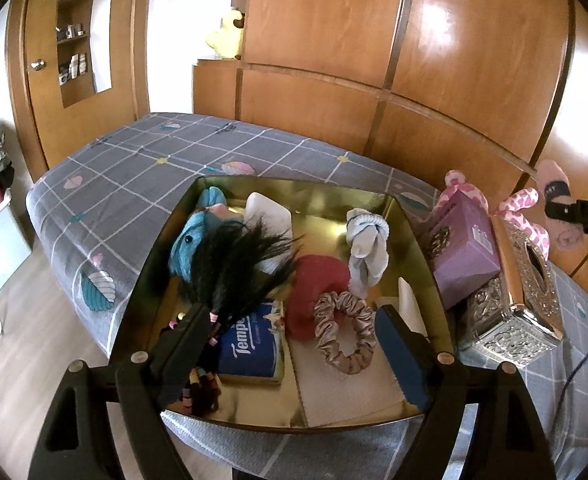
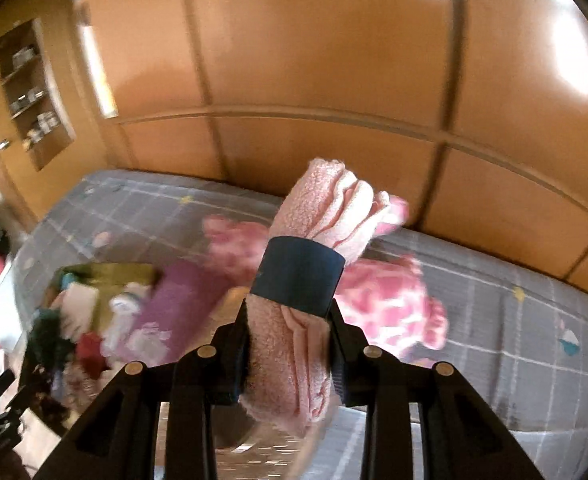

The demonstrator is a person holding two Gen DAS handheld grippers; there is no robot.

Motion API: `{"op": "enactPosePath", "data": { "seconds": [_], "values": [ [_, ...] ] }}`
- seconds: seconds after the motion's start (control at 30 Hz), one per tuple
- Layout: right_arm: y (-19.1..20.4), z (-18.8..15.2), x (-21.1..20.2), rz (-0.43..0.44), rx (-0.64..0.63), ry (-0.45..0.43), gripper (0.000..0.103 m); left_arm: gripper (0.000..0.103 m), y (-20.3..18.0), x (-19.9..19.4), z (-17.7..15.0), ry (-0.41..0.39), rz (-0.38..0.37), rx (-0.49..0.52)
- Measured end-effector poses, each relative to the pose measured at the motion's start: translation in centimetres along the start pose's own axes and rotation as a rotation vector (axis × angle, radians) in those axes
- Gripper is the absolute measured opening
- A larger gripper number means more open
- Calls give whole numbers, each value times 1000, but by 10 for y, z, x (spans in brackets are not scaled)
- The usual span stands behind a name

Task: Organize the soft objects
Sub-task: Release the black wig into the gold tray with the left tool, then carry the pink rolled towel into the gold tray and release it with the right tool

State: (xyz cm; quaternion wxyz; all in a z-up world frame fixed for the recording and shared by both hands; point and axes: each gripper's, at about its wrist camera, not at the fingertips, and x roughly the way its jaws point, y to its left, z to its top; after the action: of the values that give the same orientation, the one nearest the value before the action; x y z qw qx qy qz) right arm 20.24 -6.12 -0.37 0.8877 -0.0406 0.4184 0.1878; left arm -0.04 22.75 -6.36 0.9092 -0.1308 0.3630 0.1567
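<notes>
One soft item is in my grasp at this moment: a rolled pink fleece cloth point(image 2: 314, 272), clamped between the pads of my right gripper point(image 2: 292, 344) and held in the air above the grey checked bedspread point(image 2: 514, 320). The same roll shows at the far right edge of the left wrist view, to the right of the boxes.

Several soft things already lie inside the gold tray point(image 1: 374, 196) on the bed: a blue plush toy point(image 1: 198, 236), a tuft of black hair point(image 1: 238, 264), a knotted grey sock point(image 1: 364, 252), a red cloth point(image 1: 314, 280), a beige satin scrunchie point(image 1: 344, 332), a white pad point(image 1: 268, 212) and a blue tissue packet point(image 1: 250, 348). I judge the sorting well advanced, though not finished.

What remains, as far as I can see, is the roll I carry and a pink spotted plush point(image 2: 390, 304) lying on the bedspread behind the boxes, outside the tray. Beside the tray stand a purple box point(image 1: 462, 252) and a silver embossed tissue box point(image 1: 526, 292); these look rigid, so I take them to be no part of the job.

My left gripper point(image 1: 294, 336) hangs over the near end of the tray with its jaws spread wide and nothing pressed between them; beaded hair ties point(image 1: 200, 388) lie close by its left finger.
</notes>
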Motion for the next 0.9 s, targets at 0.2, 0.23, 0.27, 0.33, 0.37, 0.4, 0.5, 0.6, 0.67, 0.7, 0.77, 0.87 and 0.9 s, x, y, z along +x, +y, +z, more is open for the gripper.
{"op": "enactPosePath", "data": {
  "seconds": [0.2, 0.23, 0.27, 0.33, 0.37, 0.4, 0.5, 0.6, 0.67, 0.7, 0.77, 0.87, 0.9],
  "values": [
    [58, -12, -2, 107, -120, -1, 32, 85, 1, 1, -2, 5, 2, -6],
    [65, -14, -1, 122, -133, 2, 32, 85, 2, 0, -1, 5, 2, -8],
    [73, -16, 0, 138, -147, 5, 32, 85, 2, 1, -1, 5, 2, -10],
    [84, -21, 1, 158, -169, 10, 32, 85, 3, 0, -1, 4, 3, -12],
    [89, -23, 1, 171, -176, 14, 32, 85, 4, 0, -1, 3, 4, -13],
    [94, -25, 1, 185, -183, 18, 32, 85, 5, 0, -1, 3, 5, -15],
    [113, -36, 0, 219, -222, 34, 32, 85, 7, 1, -1, 4, 7, -24],
    [130, -48, 1, 255, -260, 54, 32, 85, 9, 0, -2, 2, 8, -28],
    [139, -57, 1, 275, -283, 69, 32, 85, 11, 1, -1, 2, 9, -33],
    [145, -61, 3, 284, -295, 81, 32, 85, 12, 0, -1, 2, 9, -36],
    [154, -70, 7, 299, -316, 100, 32, 85, 14, 0, -1, -1, 11, -38],
    [167, -82, 13, 323, -333, 128, 32, 85, 20, 0, 1, -2, 18, -48],
    [171, -85, 15, 329, -338, 136, 32, 85, 23, 0, 2, -3, 19, -55]
  ]
}}
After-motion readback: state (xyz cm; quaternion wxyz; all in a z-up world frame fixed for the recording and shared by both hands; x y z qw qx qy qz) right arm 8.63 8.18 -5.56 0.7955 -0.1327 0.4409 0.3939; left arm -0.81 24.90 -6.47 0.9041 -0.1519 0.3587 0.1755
